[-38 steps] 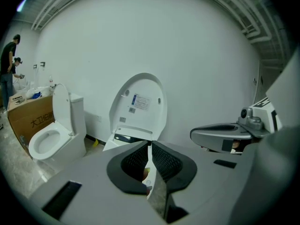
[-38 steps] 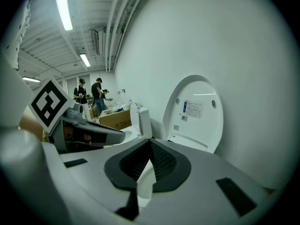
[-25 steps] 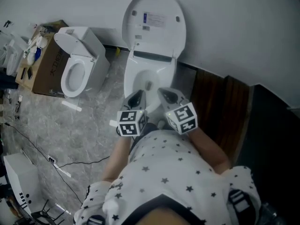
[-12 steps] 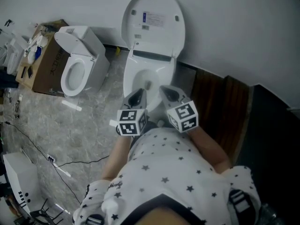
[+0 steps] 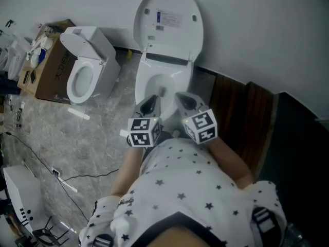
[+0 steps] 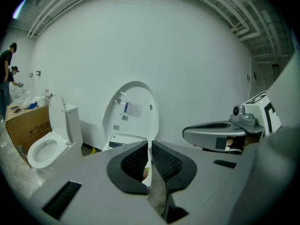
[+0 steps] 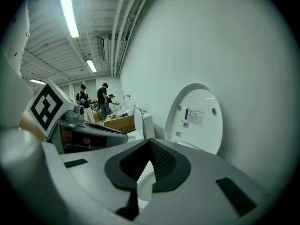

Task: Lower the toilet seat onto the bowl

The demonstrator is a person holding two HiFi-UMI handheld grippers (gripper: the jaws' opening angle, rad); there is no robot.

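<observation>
A white toilet stands against the wall with its seat and lid tipped up, a label on the underside. The open bowl lies below it. My left gripper and right gripper hover side by side over the bowl's front rim, both shut with nothing between the jaws and neither touching the seat. In the left gripper view my left gripper points at the raised seat. In the right gripper view my right gripper has the seat ahead to the right.
A second toilet stands to the left, beside a cardboard box. A cable runs across the marble floor. A dark wooden panel is on the right. People stand far off at a table.
</observation>
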